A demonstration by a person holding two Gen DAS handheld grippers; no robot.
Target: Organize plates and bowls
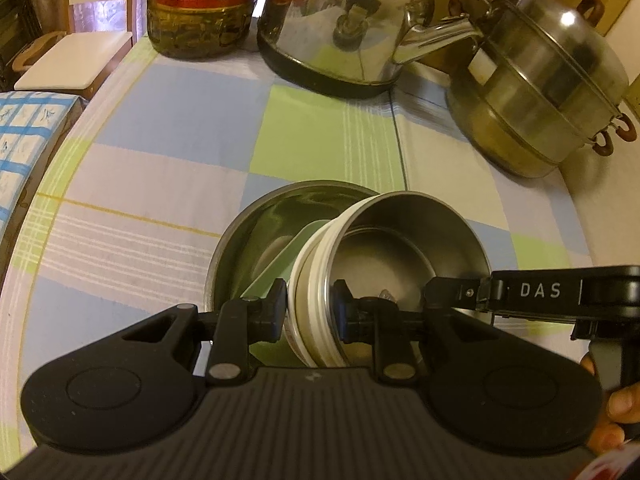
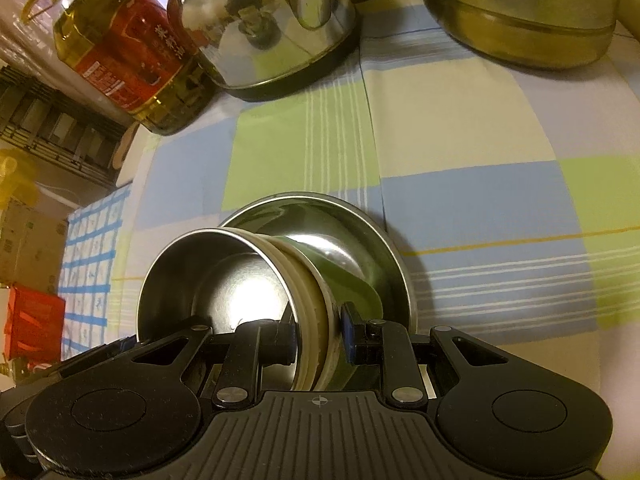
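A steel bowl with a white outer wall (image 1: 400, 248) (image 2: 216, 276) is tilted and held over a wide steel bowl (image 1: 248, 240) (image 2: 372, 248) on the checked cloth. A pale green plate (image 1: 276, 268) (image 2: 360, 284) leans inside the wide bowl. My left gripper (image 1: 310, 312) is shut on the white bowl's near rim. My right gripper (image 2: 320, 340) is shut on the opposite rim, and its finger shows in the left wrist view (image 1: 452, 294).
A steel kettle (image 1: 344, 24) (image 2: 272, 20), an oil jug with a red label (image 1: 200, 4) (image 2: 128, 52) and a steel steamer pot (image 1: 544, 88) (image 2: 524, 12) stand at the table's back. A blue-checked cloth (image 1: 24, 148) lies off the left edge.
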